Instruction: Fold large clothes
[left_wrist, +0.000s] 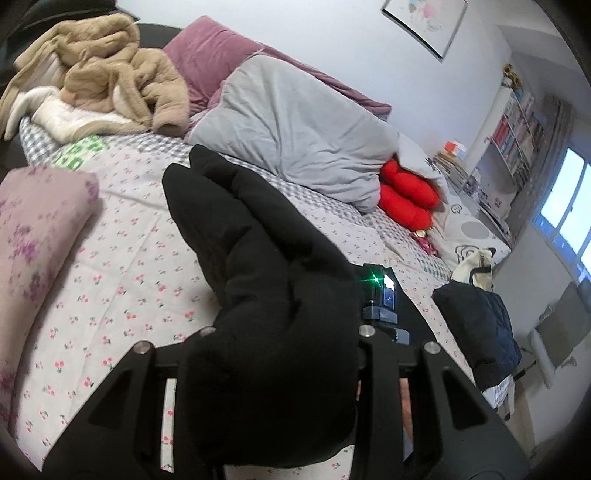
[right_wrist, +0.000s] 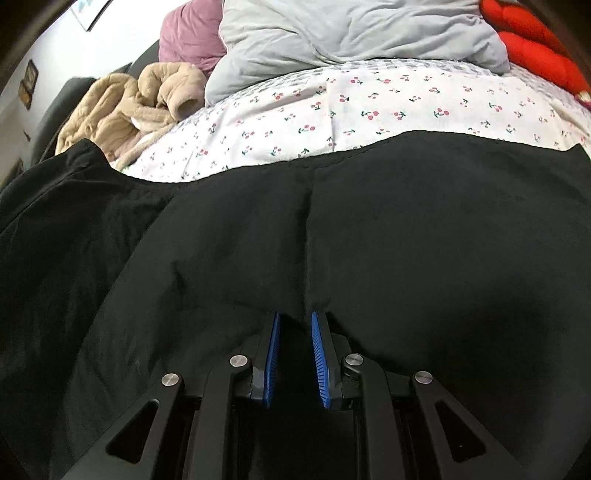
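Observation:
A large black garment (right_wrist: 369, 229) lies spread over the cherry-print bed sheet (right_wrist: 388, 99). In the right wrist view my right gripper (right_wrist: 294, 318) points down at it. Its blue pads (right_wrist: 272, 354) stand a little apart, and a tuck of the black cloth is pinched at their tips where a seam runs in. In the left wrist view my left gripper (left_wrist: 277, 350) is raised above the bed and shut on a thick bunch of the same black garment (left_wrist: 258, 266). The bunch drapes over the fingers and hides them.
A beige fleece coat (left_wrist: 103, 74) is heaped at the far left of the bed. Beside it are a grey quilt (left_wrist: 295, 122) and a red plush toy (left_wrist: 406, 195). A folded floral blanket (left_wrist: 40, 229) lies at the left. A dark navy bundle (left_wrist: 480, 325) sits at the right bed edge.

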